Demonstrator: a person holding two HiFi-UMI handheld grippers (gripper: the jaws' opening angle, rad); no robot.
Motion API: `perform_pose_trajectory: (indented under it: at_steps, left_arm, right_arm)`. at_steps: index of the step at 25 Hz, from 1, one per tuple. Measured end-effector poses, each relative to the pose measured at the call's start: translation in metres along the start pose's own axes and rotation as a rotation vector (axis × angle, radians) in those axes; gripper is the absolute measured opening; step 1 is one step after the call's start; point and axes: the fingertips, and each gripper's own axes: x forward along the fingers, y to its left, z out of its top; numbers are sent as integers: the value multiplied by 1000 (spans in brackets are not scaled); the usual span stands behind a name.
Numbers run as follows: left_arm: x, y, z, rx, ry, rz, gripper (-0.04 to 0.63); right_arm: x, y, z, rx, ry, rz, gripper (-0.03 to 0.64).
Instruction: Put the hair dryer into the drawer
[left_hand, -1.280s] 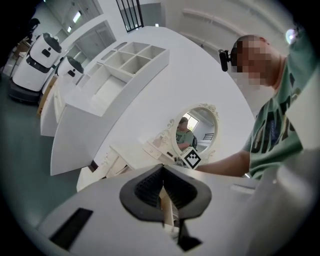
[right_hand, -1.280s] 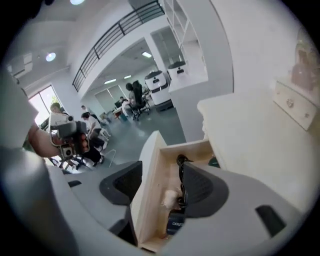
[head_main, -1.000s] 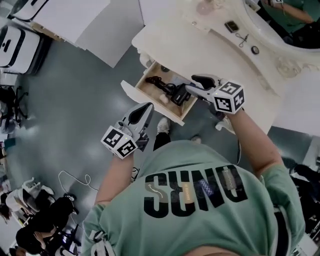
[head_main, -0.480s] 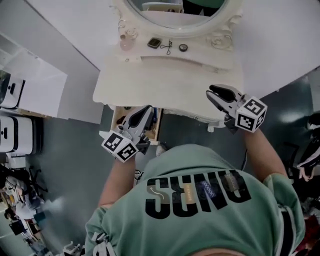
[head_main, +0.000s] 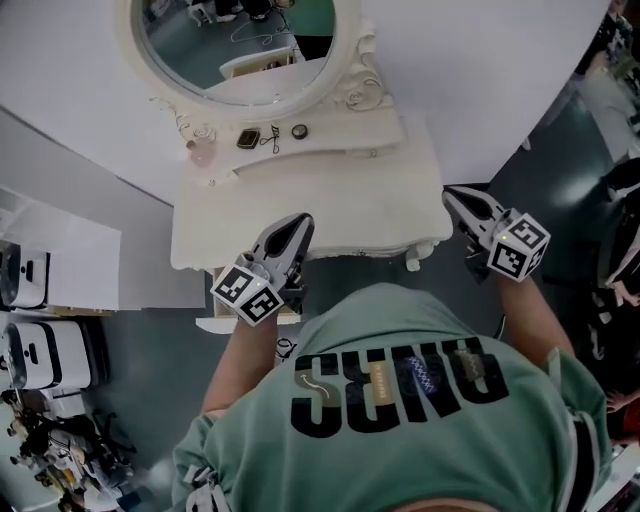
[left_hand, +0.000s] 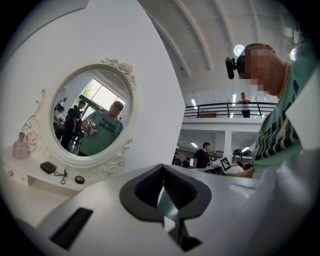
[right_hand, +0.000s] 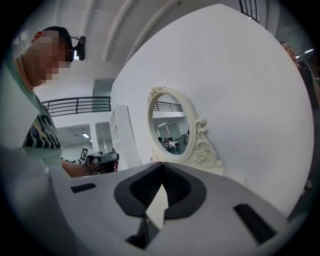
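Grey flooring surrounds a cream vanity table (head_main: 330, 215) with an oval mirror (head_main: 235, 40) on the far wall.

1. Change: 1.0 s ago the right gripper (head_main: 455, 197) was at the hair dryer inside the open drawer. It now hangs off the table's right end, well apart from the drawer. The left gripper (head_main: 297, 222) sits over the near left edge of the table.
2. Jaw state: in both gripper views the jaws of each gripper meet at the tips, with nothing between them.
3. Task meaning: the hair dryer appears to have been released in the drawer, so placement is probably done. Closing the drawer may remain.
4. Hidden items: the hair dryer shows in none of the 3 current views. Only a pale strip of the drawer (head_main: 235, 324) shows below the left gripper, so its opening and contents cannot be checked.
5. The small items on the mirror shelf (head_main: 248, 138) are too small to identify.
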Motion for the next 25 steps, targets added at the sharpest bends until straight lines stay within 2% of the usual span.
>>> perform_pose_trajectory:
  at_steps: [4,8,16,25]
  left_arm:
    - [23,-18,-4,5,7,-36,-2]
    - [34,-24,-9,-3,6,-38,-2]
    - [27,-23,-18,-20,-1,-16,-2]
    - [18,-17,-16,-14,-11,-2,-2]
  right_arm:
    - [-20,-11,-1,13,-15,-14,-6]
    - [-22,-20,1,6,-3,-23,-6]
    - [-18,-23,10,6,-30,-14,-6]
    - [-10,-17,4,-17,1,-5,-6]
